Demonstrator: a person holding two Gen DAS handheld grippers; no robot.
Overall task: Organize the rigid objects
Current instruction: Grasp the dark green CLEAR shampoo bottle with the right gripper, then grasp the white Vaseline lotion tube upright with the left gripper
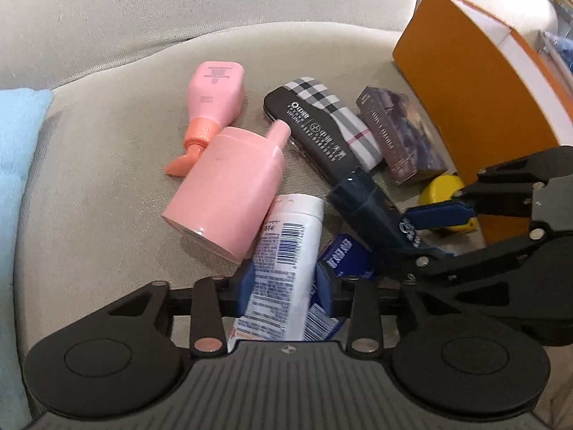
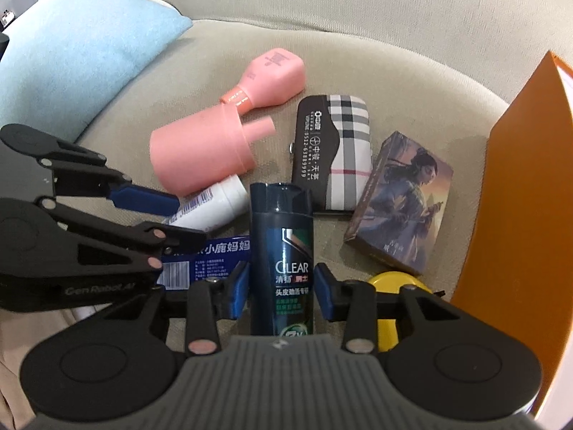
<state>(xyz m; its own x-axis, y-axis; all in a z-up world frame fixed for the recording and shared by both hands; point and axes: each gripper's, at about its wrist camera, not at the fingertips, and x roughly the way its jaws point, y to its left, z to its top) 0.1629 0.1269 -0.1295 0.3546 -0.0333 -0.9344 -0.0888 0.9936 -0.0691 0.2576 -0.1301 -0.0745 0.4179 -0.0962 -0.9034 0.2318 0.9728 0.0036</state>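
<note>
While both grippers are down in the pile on the beige sofa (image 1: 107, 165), each one has a bottle between its fingers. The left gripper (image 1: 285, 281) is clamped on the white bottle (image 1: 286, 247), blue pads pressing either side of its label, with the bottle's far end tucked against the big pink bottle (image 1: 229, 190). From the right wrist view the right gripper (image 2: 282, 288) sits around the dark CLEAR bottle (image 2: 281, 251): left pad looks like it's touching, right pad is very close, but I honestly can't tell if it's squeezing.

The rest of the stuff is all lying flat on the seat cushion:
- small pink pump bottle (image 2: 275, 77) furthest back, nozzle end just by the big pink one (image 2: 204, 154)
- plaid case (image 2: 335, 150) with a black printed flap, right of the pink bottles
- illustrated box (image 2: 397, 200) just beside the case
- yellow disc (image 2: 390, 285) near the box, partly hidden behind the right gripper's linkage
- blue carton (image 2: 211, 256) under the left gripper's fingers, next to the white bottle (image 2: 211, 209)

An orange box (image 1: 476, 82) stands at the right edge of the seat, and a light blue pillow (image 2: 82, 57) is at the left.
</note>
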